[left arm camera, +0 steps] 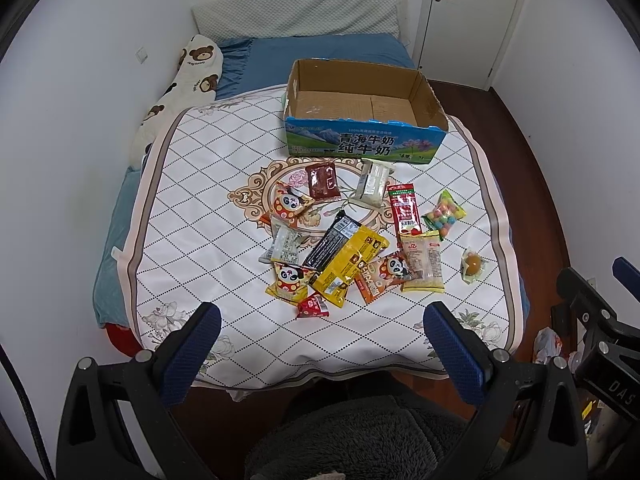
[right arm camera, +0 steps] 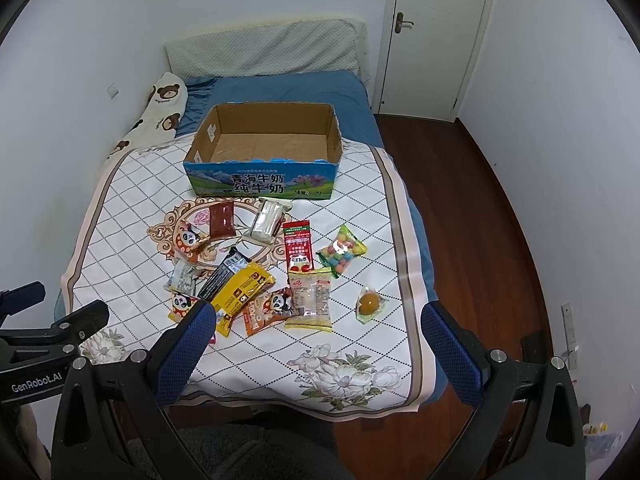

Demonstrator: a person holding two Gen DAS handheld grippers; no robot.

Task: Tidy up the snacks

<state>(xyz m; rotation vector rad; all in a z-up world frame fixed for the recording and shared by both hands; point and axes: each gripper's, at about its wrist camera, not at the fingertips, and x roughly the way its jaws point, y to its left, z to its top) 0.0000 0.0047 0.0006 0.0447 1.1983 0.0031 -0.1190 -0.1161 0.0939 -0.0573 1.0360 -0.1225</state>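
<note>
Nearest the cameras, the left tool (left arm camera: 322, 322) and the right tool (right arm camera: 318, 322) both hang released, their blue rubber-textured fingers (left arm camera: 196, 344) spread wide and holding nothing, above the near edge of the bed.

The bed carries a smooth white quilted cloth with a black diamond grid and floral print (left arm camera: 192, 216). On it lies a loose heap of crinkly plastic snack packets: a glossy yellow rectangular wrapper (left arm camera: 352, 264) overlapping a long black bar wrapper (left arm camera: 332, 242), and panda-printed pouches (left arm camera: 288, 282). Just right of the heap lie a red sachet (left arm camera: 406, 210) and a clear bag of round coloured candies (left arm camera: 444, 216); a clear-wrapped orange jelly cup (right arm camera: 370, 304) sits apart.

Beyond them stands an open, empty rectangular corrugated cardboard box with a blue printed front (left arm camera: 362, 146). Farther back lie a blue sheet (right arm camera: 288, 88) and a bear-print bolster pillow (left arm camera: 188, 80).
</note>
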